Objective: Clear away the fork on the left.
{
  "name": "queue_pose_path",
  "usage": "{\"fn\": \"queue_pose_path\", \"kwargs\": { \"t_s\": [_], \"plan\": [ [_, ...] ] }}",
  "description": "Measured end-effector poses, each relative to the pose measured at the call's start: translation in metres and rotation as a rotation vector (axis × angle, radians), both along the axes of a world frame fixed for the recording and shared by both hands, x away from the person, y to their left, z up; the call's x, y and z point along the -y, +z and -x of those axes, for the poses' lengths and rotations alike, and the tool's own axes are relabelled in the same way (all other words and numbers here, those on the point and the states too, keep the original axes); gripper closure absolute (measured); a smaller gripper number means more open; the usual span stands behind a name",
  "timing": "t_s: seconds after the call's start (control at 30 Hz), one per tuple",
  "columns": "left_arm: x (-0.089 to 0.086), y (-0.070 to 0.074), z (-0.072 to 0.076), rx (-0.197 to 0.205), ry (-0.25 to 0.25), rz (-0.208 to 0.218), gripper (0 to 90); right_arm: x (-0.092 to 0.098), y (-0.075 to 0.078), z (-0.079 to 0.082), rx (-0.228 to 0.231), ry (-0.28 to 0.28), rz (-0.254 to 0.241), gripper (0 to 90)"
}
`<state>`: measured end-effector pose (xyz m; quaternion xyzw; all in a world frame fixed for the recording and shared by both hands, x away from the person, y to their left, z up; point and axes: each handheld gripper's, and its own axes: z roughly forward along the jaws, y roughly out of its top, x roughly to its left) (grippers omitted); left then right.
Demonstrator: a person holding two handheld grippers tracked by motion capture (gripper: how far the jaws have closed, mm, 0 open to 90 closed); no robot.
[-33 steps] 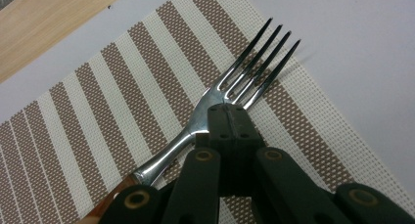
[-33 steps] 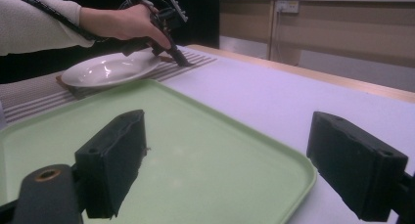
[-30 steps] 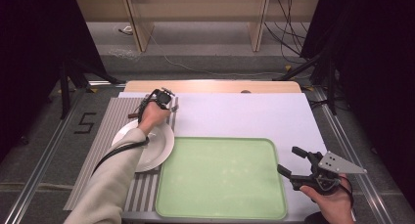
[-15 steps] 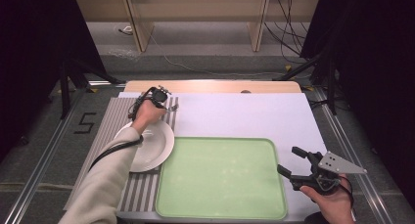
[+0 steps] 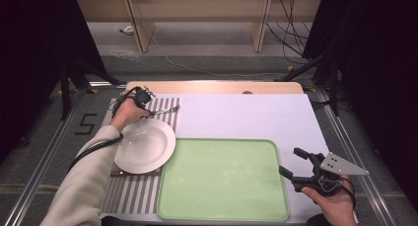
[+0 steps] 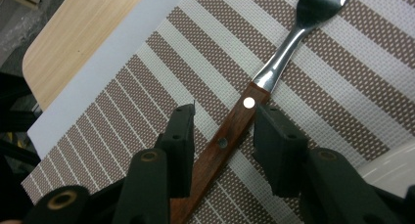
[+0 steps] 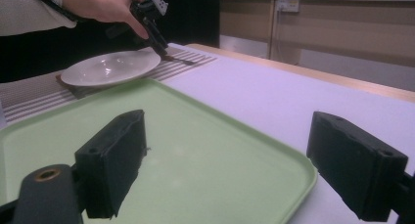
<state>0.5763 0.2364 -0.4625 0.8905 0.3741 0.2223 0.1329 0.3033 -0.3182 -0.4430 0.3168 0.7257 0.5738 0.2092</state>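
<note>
The left gripper (image 6: 220, 131), its jaws just opening, straddles without pinching the wooden-handled steel fork (image 6: 264, 77) lying on the brown-striped woven placemat (image 6: 147, 97) beside the white ceramic plate (image 5: 144, 145), so a skewed closing could knock it sideways.

my left gripper (image 5: 148, 106) sits over the fork (image 5: 165, 110) on the striped placemat (image 5: 133, 189), just behind the white plate (image 5: 145, 145); the green tray (image 5: 222, 179) lies beside it; my right gripper (image 5: 292, 163) hovers open at the tray's right edge
</note>
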Motion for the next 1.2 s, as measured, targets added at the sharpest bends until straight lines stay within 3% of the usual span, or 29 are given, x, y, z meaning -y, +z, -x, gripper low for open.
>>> {"fn": "queue_pose_path", "kwargs": {
  "t_s": [0.27, 0.67, 1.2],
  "plan": [
    [0.003, -0.009, -0.004, -0.045, -0.046, -0.015, 58.6, 0.000, 0.000, 0.000, -0.001, 0.000, -0.005, 15.9],
    [0.004, -0.009, -0.006, -0.076, -0.069, -0.017, 62.6, 0.000, 0.000, 0.000, -0.006, 0.003, -0.002, 15.9],
    [0.012, -0.007, -0.003, -0.107, -0.161, -0.095, 74.5, 0.001, 0.000, 0.000, -0.005, 0.004, -0.002, 15.9]
  ]
}}
